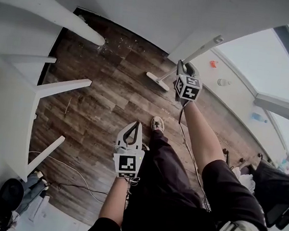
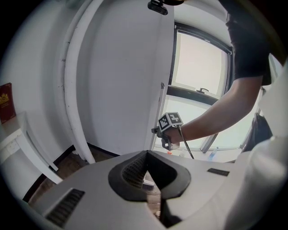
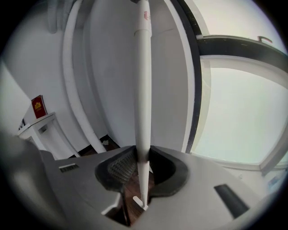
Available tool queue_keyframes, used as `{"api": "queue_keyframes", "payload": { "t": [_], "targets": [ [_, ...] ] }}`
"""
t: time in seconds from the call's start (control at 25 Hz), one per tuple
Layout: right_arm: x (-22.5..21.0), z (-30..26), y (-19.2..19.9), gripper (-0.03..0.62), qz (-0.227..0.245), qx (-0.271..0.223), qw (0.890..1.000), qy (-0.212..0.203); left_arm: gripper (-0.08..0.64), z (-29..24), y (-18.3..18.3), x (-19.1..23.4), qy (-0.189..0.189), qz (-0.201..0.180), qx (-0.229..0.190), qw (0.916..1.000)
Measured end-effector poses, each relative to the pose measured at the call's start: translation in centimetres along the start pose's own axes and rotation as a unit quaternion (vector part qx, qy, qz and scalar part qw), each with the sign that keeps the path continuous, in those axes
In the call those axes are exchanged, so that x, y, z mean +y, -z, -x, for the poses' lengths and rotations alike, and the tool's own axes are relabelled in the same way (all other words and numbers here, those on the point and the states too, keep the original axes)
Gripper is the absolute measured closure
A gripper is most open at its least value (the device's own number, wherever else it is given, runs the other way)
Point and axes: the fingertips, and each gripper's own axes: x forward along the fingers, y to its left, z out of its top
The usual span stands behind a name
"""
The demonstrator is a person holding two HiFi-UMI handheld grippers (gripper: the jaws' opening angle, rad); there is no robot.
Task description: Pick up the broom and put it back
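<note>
**Broom clamped in right gripper, head down at the wall**

Right gripper (image 3: 143,155): jaws pinching the broom (image 3: 143,90) low on its handle. Pads are tight on both sides of the pole, which runs straight up through the middle of the right gripper view.

Broom look:
- slim white pole, round, slightly thicker in an upper sleeve section that steps down to a thinner lower part
- small red mark near the top of the pole
- narrow flat white head (image 1: 157,81), low profile, bristles not resolvable

Broom position: in the head view the handle leans up and to the right, with the top end against the white wall (image 1: 145,15) beside the window (image 1: 257,68). The head is down at the wood floor (image 1: 111,93), close to the baseboard. I can't tell whether it touches the floor or sits just above it.

Left gripper (image 1: 134,127): jaws pressed together with tips meeting and nothing between them. It is held out over the floor, just beside the person's dark trouser leg (image 1: 168,181) and well apart from the broom.

A white table (image 1: 12,103) is at the left, its legs angled out across the floor. Light debris (image 1: 116,44) lies along the wall edge.
</note>
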Motion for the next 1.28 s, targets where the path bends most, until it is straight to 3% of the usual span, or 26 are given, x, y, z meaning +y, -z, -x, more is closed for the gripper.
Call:
{"api": "queue_keyframes", "payload": {
  "t": [0.12, 0.44, 0.76, 0.84, 0.96, 1.28],
  "targets": [
    [-1.0, -0.5, -0.6, 0.492, -0.006, 0.003, 1.0, 0.005, 0.559, -0.1, -0.3, -0.1, 0.001, -0.004, 0.0, 1.0],
    [-0.9, -0.1, 0.3, 0.445, 0.062, 0.018, 0.998, -0.003, 0.559, 0.1, -0.2, -0.5, 0.002, 0.001, 0.002, 1.0],
    [0.5, 5.9, 1.9, 0.437, 0.046, 0.011, 0.999, 0.008, 0.559, 0.9, -1.0, -1.5, 0.012, -0.007, -0.02, 0.9997],
    [1.9, 8.4, 2.2, 0.447, 0.046, 0.006, 0.999, 0.003, 0.558, 1.6, -1.0, -1.7, 0.013, -0.008, -0.025, 0.9996],
    [5.1, 13.0, 1.6, 0.556, 0.072, -0.017, 0.997, -0.016, 0.558, 3.1, -1.2, -2.3, 0.014, -0.01, -0.035, 0.9992],
    [15.0, 26.4, -2.4, 0.571, 0.144, -0.103, 0.979, -0.097, 0.558, 10.3, -2.8, -3.6, 0.008, 0.002, -0.093, 0.9956]
  ]
}}
